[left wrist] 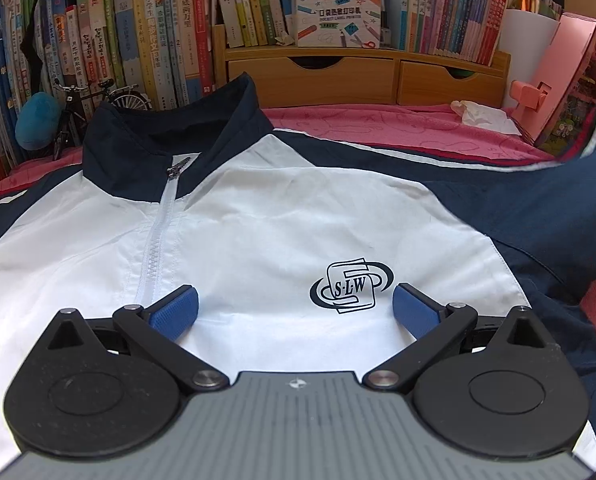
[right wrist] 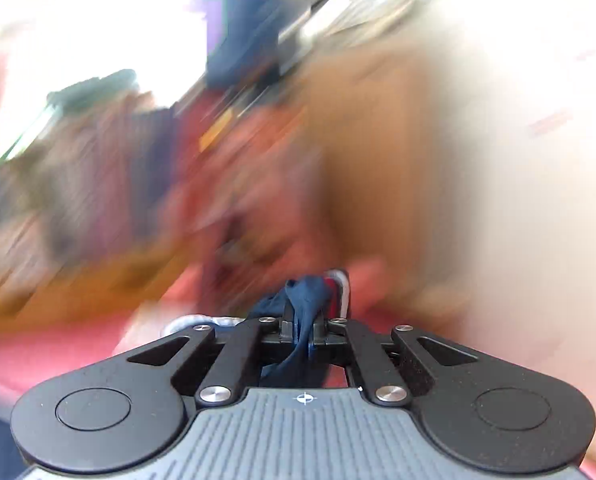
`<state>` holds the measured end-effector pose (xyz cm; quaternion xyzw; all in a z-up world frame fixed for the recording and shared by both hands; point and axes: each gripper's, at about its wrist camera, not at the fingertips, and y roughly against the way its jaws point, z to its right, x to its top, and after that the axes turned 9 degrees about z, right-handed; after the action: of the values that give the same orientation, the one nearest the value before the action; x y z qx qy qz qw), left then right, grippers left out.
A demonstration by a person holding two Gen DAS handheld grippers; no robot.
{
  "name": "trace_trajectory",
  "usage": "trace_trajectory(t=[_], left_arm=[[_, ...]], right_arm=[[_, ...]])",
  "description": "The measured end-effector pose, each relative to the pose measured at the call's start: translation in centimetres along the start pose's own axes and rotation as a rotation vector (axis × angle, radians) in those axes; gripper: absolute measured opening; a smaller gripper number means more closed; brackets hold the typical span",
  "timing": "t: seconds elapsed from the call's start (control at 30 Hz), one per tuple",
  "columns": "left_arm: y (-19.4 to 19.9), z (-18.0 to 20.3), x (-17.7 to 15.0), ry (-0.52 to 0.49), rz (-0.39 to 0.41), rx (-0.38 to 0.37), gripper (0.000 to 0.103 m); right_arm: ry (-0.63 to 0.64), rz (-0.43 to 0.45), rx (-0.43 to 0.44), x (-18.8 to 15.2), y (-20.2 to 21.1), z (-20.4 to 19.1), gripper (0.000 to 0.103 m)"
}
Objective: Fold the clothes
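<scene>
A white and navy zip jacket (left wrist: 258,216) lies front-up on a pink cloth, collar toward the bookshelf, with an "S·L·W" logo (left wrist: 352,286) on the chest. My left gripper (left wrist: 296,308) hovers open just above the chest, its blue pads on either side of the logo area, holding nothing. The jacket's right sleeve (left wrist: 570,184) is lifted up at the far right. In the right wrist view my right gripper (right wrist: 304,320) is shut on a bunch of navy sleeve fabric (right wrist: 306,300) with red and white trim. Everything beyond it is motion-blurred.
A pink cloth (left wrist: 378,120) covers the surface. Behind stand a wooden drawer unit (left wrist: 362,76), rows of books (left wrist: 138,40), a model bicycle (left wrist: 94,104), a blue plush (left wrist: 36,120), a crumpled tissue (left wrist: 482,114) and a pink stand (left wrist: 554,80) at right.
</scene>
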<state>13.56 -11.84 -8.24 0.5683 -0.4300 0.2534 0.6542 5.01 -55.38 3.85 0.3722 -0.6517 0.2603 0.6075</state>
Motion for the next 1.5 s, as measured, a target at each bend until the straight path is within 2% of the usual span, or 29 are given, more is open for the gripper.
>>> trace_trajectory(t=[0.03,0.07,0.13,0.17,0.2,0.23,0.3,0.33,0.43,0.5,0.53,0.57,0.6,0.63,0.7,0.77,0.87,0.93,1.0,1.03,1.1,1.23,1.27,1.3,1.33,1.37,1.4,1.43,1.5], left_arm=[[0.0,0.0,0.0,-0.001,0.0,-0.002,0.103],[0.0,0.0,0.0,0.0,0.0,-0.003,0.103],[0.0,-0.1,0.0,0.002,-0.001,-0.004,0.103],[-0.1,-0.1,0.0,0.002,-0.001,-0.005,0.103],[-0.1,-0.2,0.0,0.003,-0.001,-0.006,0.103],[-0.1,-0.2,0.0,0.003,-0.001,-0.006,0.103],[-0.1,-0.2,0.0,0.003,-0.001,-0.007,0.103],[-0.1,-0.2,0.0,0.003,-0.001,-0.007,0.103],[-0.1,-0.2,0.0,0.004,0.0,-0.008,0.103],[0.1,-0.4,-0.1,0.009,0.004,-0.021,0.102],[0.7,-0.8,-0.1,0.005,-0.002,-0.059,0.099],[1.8,-1.4,-0.1,0.011,-0.009,-0.107,0.092],[3.1,-2.3,-0.2,0.025,-0.014,-0.154,0.091],[4.7,-3.4,-0.5,0.034,0.005,-0.172,0.091],[8.4,-6.2,-1.3,0.046,0.07,-0.17,0.098],[10.8,-9.0,-2.6,0.004,0.111,-0.065,0.099],[11.3,-13.3,-5.2,-0.017,0.039,0.122,0.094],[11.4,-16.3,-7.0,0.042,-0.019,0.18,0.091],[12.2,-18.7,-8.4,0.113,-0.011,0.191,0.094],[12.6,-19.4,-8.8,0.123,-0.003,0.196,0.094],[13.4,-20.4,-9.3,0.114,0.011,0.213,0.099],[14.6,-22.5,-10.2,0.142,0.009,0.227,0.102],[14.8,-22.9,-10.3,0.14,0.005,0.242,0.102],[15.2,-23.2,-10.2,0.127,0.004,0.269,0.1],[15.8,-23.4,-10.0,0.104,0.012,0.289,0.096],[16.6,-23.6,-9.8,0.078,0.026,0.302,0.087],[17.5,-23.7,-9.4,0.058,0.052,0.286,0.084],[18.5,-23.6,-9.0,0.05,0.083,0.239,0.083],[19.9,-23.1,-8.2,0.056,0.126,0.129,0.08]], right_arm=[[-0.03,0.041,-0.071,-0.3,0.3,0.8,0.012],[-0.017,0.016,-0.141,-1.0,0.1,1.0,0.02],[0.1,-0.163,-0.259,-3.1,-1.6,0.6,0.022],[0.174,-0.276,-0.285,-4.4,-2.5,0.3,0.022],[0.21,-0.343,-0.289,-5.5,-2.6,0.2,0.023],[0.2,-0.357,-0.282,-6.0,-2.2,0.2,0.025],[0.15,-0.356,-0.268,-6.0,-0.7,0.2,0.052],[0.123,-0.35,-0.234,-5.8,0.1,-0.1,0.055],[0.081,-0.355,0.012,-4.3,1.7,-3.4,0.055],[0.06,-0.401,0.25,-4.2,2.5,-7.1,0.059],[0.052,-0.424,0.366,-4.5,3.0,-9.0,0.06],[0.058,-0.446,0.46,-4.9,3.6,-11.0,0.06],[0.074,-0.469,0.541,-5.4,4.3,-13.0,0.06],[0.098,-0.483,0.613,-5.9,5.2,-14.8,0.06],[0.163,-0.505,0.743,-7.0,7.4,-18.2,0.06],[0.229,-0.538,0.875,-8.1,9.9,-21.7,0.06],[0.345,-0.567,1.043,-9.4,14.0,-27.2,0.06],[0.438,-0.585,1.119,-10.3,16.7,-30.0,0.06],[0.535,-0.61,1.142,-11.7,18.1,-32.0,0.061],[0.558,-0.617,1.119,-12.1,17.8,-32.0,0.061],[0.557,-0.623,1.021,-12.3,15.8,-30.6,0.076],[0.553,-0.632,0.826,-12.6,11.7,-27.7,0.082],[0.554,-0.626,0.73,-12.8,10.2,-26.4,0.086],[0.562,-0.615,0.594,-13.1,8.3,-24.5,0.09],[0.616,-0.592,0.414,-13.0,6.5,-22.5,0.088],[0.715,-0.548,0.239,-12.5,5.3,-20.9,0.077],[0.793,-0.505,0.171,-11.5,5.3,-19.7,0.063],[0.848,-0.47,0.162,-10.3,5.8,-18.5,0.063],[0.806,-0.429,0.281,-6.9,8.7,-16.3,0.071]])
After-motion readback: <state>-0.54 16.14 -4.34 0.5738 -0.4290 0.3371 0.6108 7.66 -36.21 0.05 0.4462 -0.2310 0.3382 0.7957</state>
